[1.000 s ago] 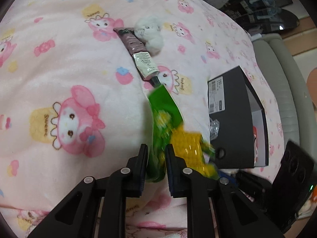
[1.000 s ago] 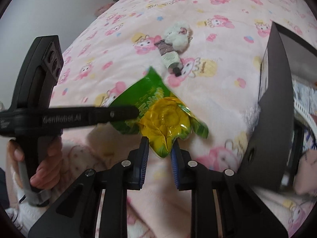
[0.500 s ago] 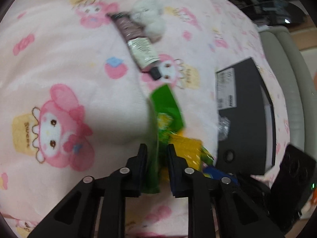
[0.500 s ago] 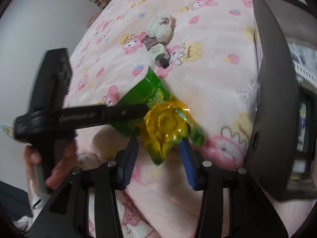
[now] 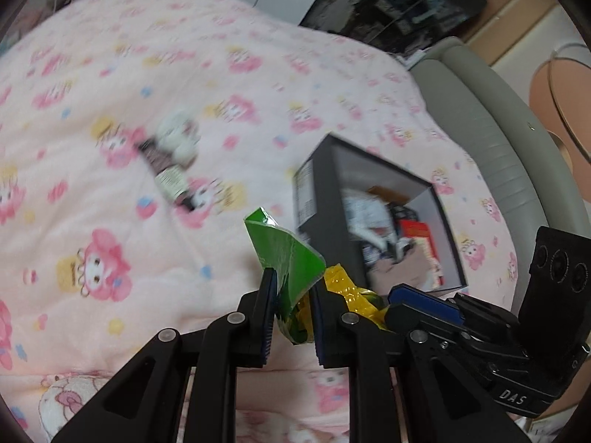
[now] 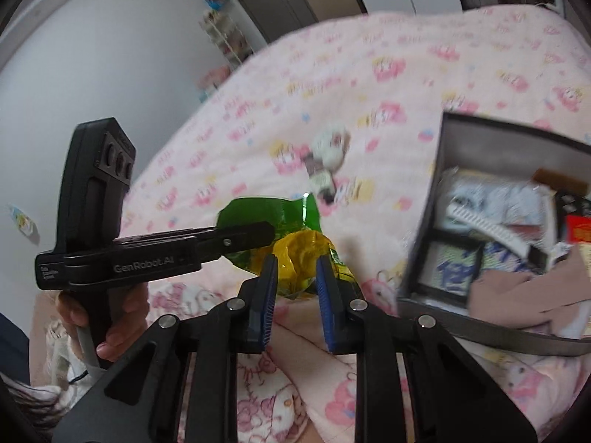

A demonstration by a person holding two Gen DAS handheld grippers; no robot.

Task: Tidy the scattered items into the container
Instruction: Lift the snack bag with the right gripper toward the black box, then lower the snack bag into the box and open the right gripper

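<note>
A green and yellow snack bag [image 5: 286,258] is lifted above the pink blanket; it also shows in the right wrist view [image 6: 295,251]. My left gripper [image 5: 293,284] is shut on its green end. My right gripper [image 6: 295,269] stands around its yellow end with the jaws parted. The black box [image 5: 321,199], the container, lies open to the right with several items inside; it also shows in the right wrist view [image 6: 428,243]. A tube with a fluffy white toy [image 5: 170,155] lies on the blanket further back; both also show in the right wrist view [image 6: 327,158].
A pink cartoon-print blanket [image 5: 110,203] covers the bed. A grey padded bed frame [image 5: 491,136] runs along the right. A white wall and shelf [image 6: 225,37] stand beyond the bed.
My right gripper has opened around the bag's yellow end. Both grippers have lifted and tilted up, so the box's inside now shows. The left still holds the bag.
</note>
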